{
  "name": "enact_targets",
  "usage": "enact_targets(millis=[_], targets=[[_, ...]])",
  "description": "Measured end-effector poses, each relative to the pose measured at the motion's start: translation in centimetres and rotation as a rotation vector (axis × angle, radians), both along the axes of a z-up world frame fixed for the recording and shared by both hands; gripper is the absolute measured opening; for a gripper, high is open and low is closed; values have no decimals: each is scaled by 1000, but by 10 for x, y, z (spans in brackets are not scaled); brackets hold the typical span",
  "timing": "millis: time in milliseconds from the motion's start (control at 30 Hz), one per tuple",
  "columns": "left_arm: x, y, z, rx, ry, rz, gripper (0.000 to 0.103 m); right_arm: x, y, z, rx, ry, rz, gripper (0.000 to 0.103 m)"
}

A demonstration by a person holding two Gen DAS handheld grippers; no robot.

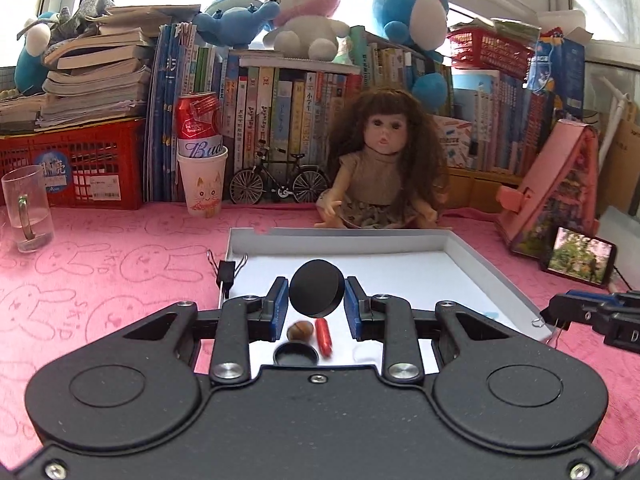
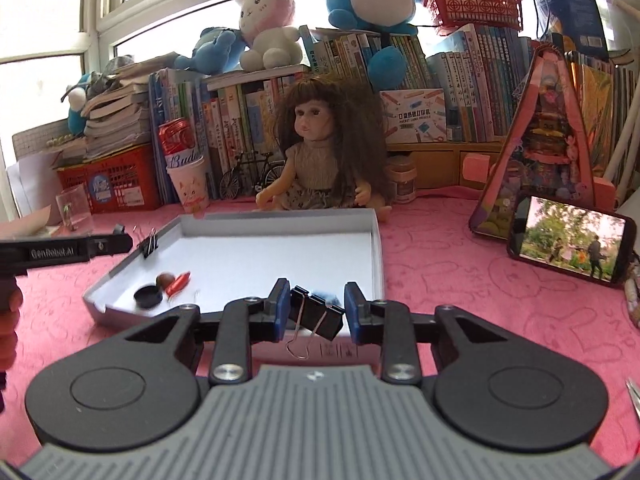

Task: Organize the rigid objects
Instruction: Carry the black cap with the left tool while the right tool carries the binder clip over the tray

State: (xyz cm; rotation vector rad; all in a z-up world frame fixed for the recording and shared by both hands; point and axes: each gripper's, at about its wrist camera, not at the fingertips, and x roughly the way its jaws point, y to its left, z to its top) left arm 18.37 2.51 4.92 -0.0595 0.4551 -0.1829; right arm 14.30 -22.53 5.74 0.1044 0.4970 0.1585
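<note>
A: Left gripper (image 1: 316, 294) up over the shallow white cardboard tray (image 1: 460, 246), and it's clamped on a round flat black disc (image 1: 317, 294), blue pads pressing either side, the disc standing on edge between them.

B: And the right gripper (image 2: 316, 308)? Pinched on a black metal binder clip (image 2: 318, 316) with one wire handle hanging loose below. It sits above the tray's near edge.

A: Look down inside the tray, near-left corner. A small round black cap (image 1: 296, 354), a brown nut-like ball (image 1: 300, 330) and a red capsule-shaped piece (image 1: 323, 338), all bunched together, just beside each other.

B: Which leaves the whole far half and right side of the tray floor bare white. Plenty of room there.

A: On the left rim, a second black binder clip (image 1: 226, 272) is clipped to the tray wall, handles up.

B: Around the tray, the worktop (image 1: 100, 280) under its pink bunny-print cloth is open on both flanks. The clear glass mug (image 1: 28, 208) stands well off to the left, the phone with a lit screen (image 2: 572, 248) well off to the right.

A: Far edge is tighter: the long-haired doll in a beige top (image 1: 380, 168) sits right against the tray's back wall.
</note>
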Motion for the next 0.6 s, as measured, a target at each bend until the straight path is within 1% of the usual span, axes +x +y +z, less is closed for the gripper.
enact_targets(millis=[133, 267, 433, 600], targets=[[28, -3, -4, 11, 32, 16, 28, 35, 0, -2, 22, 45, -10, 34], [50, -3, -13, 11, 75, 44, 28, 61, -2, -13, 89, 96, -24, 34], [64, -4, -22, 27, 104, 63, 28, 81, -4, -24, 139, 138, -50, 34], [70, -6, -27, 37, 116, 63, 28, 92, -2, -27, 142, 140, -59, 34]])
